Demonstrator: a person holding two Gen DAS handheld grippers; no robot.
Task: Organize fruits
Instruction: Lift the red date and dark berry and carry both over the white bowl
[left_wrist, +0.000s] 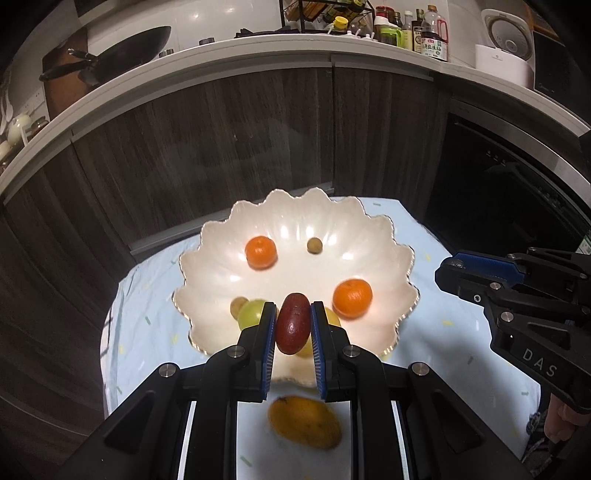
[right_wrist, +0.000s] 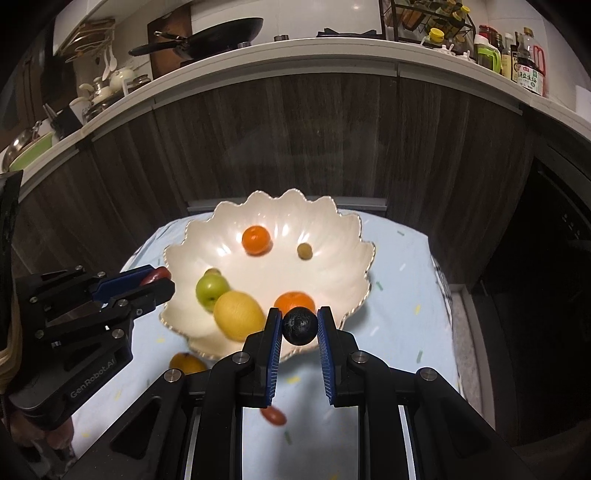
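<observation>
In the left wrist view my left gripper (left_wrist: 293, 309) is shut on a dark red oval fruit (left_wrist: 293, 326), held above the near rim of a white scalloped bowl (left_wrist: 295, 203). In the bowl lie two oranges (left_wrist: 260, 253) (left_wrist: 352, 298), a green apple (left_wrist: 251, 314) and a small olive-brown fruit (left_wrist: 314, 246). In the right wrist view my right gripper (right_wrist: 300, 313) is shut on a black round fruit (right_wrist: 300, 328) over the bowl's (right_wrist: 273, 202) near edge. A yellow lemon (right_wrist: 238, 315) lies beside the apple (right_wrist: 209, 290). The left gripper (right_wrist: 162, 281) shows at the left with its red fruit (right_wrist: 158, 274).
On the light blue cloth (left_wrist: 424, 332) in front of the bowl lie a yellow-orange mango (left_wrist: 304, 421) and a loose red fruit (right_wrist: 273, 415). Dark wooden cabinets (left_wrist: 258, 129) rise behind, under a white counter with a pan (right_wrist: 207, 37) and bottles (left_wrist: 432, 37). My right gripper (left_wrist: 448, 271) shows at the right.
</observation>
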